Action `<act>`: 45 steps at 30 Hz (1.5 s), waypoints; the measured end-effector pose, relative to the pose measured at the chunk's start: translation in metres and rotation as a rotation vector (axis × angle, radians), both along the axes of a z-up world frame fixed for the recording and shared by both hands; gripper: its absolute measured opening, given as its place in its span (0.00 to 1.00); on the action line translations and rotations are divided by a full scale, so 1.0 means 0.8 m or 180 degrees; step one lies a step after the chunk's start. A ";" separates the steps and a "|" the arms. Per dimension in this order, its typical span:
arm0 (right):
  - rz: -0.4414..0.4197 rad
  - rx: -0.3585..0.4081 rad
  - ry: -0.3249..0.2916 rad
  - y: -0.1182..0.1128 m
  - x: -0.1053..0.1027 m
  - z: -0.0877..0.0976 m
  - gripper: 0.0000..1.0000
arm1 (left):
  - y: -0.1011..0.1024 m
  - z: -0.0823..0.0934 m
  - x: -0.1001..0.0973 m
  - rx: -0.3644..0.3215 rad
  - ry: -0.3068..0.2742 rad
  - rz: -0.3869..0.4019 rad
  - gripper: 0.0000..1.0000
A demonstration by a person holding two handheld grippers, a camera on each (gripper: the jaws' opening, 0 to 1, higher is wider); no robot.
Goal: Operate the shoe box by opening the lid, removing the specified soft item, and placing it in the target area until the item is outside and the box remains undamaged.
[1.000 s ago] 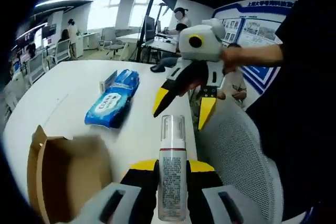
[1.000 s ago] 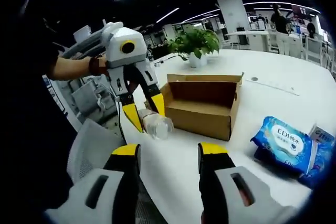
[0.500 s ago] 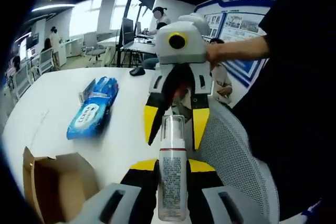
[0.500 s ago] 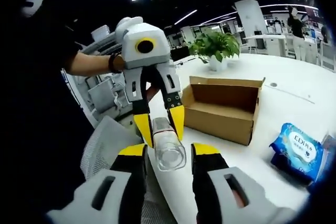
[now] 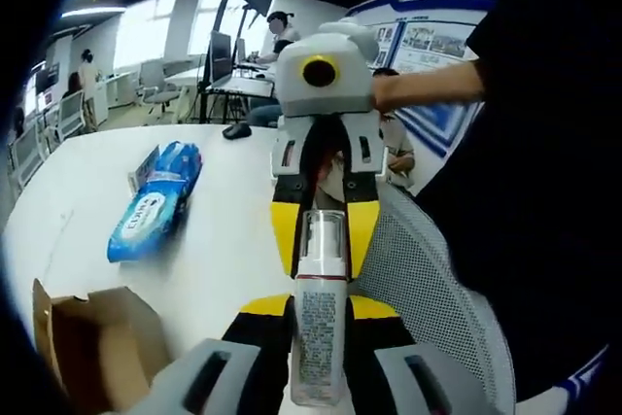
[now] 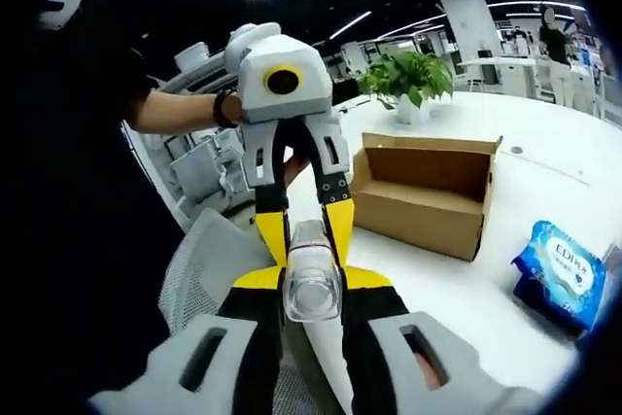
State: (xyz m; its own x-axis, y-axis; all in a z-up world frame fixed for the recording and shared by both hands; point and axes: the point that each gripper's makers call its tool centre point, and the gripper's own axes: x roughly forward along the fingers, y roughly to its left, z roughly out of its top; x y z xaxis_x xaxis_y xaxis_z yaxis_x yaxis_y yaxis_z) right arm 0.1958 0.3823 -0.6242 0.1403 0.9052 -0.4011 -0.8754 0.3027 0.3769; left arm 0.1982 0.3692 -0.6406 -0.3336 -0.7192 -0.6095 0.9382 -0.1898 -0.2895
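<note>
While the left gripper (image 5: 319, 323) clamps the bottle (image 5: 319, 323), the right gripper (image 6: 313, 289) closes on its other end. Beside them on the table (image 5: 224, 240) sit the open box (image 6: 428, 191) and, beyond it, a blue wipes pack (image 5: 154, 199).

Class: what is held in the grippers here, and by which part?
A clear bottle: left gripper clamps its body, right gripper its capped end.

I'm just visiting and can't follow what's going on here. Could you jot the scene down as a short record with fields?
held item: clear pump bottle, between both grippers
left gripper: shut on the bottle's body
right gripper: jaws closed on the bottle's other end
box: cardboard box open on the white table
nearby: blue wipes pack
behind: potted plant
</note>
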 end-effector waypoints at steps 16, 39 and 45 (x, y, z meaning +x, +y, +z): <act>-0.0085 -0.0326 0.0175 -0.029 -0.006 -0.040 0.18 | 0.005 -0.018 -0.001 0.0064 0.0186 0.0200 0.26; -0.0073 -0.0784 0.0048 -0.081 0.014 -0.045 0.19 | 0.056 -0.033 0.043 -0.0391 0.0368 0.2140 0.28; -0.0027 -0.0859 0.0024 -0.086 0.020 -0.044 0.19 | 0.076 -0.036 0.060 -0.0546 0.0390 0.2670 0.30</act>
